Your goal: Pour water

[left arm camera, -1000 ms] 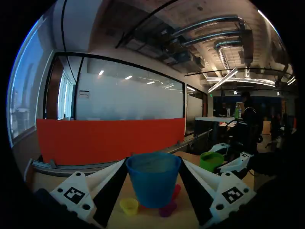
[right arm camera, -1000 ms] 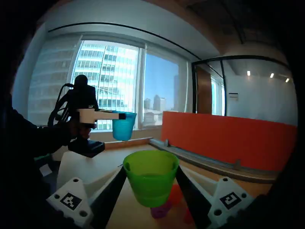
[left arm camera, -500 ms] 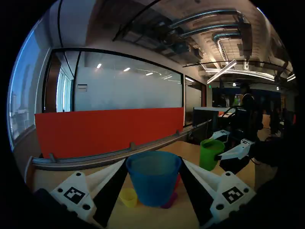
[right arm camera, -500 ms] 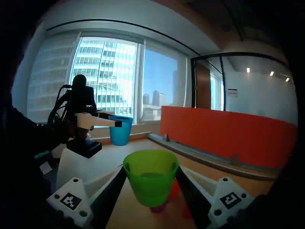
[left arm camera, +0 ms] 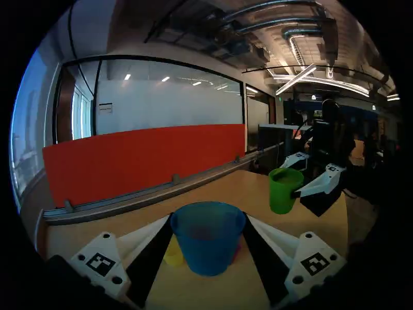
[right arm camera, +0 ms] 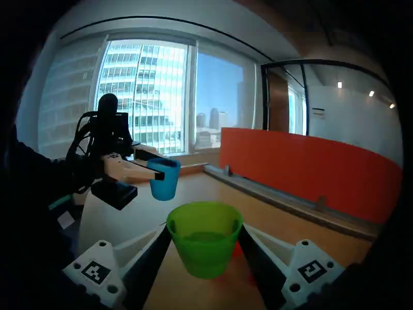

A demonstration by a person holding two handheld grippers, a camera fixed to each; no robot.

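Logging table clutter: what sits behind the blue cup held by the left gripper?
A small yellow cup peeks out beside the blue cup, and a pink edge shows on the other side. The blue cup covers the rest of both.

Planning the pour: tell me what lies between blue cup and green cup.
Bare tabletop, nothing else, between blue cup and green cup, in the right gripper view.

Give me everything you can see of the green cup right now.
The green cup looks like translucent plastic, tapered, with a rolled rim and no handle. It is upright, clamped between the right gripper's fingers over the wooden table. A liquid level seems to show inside.
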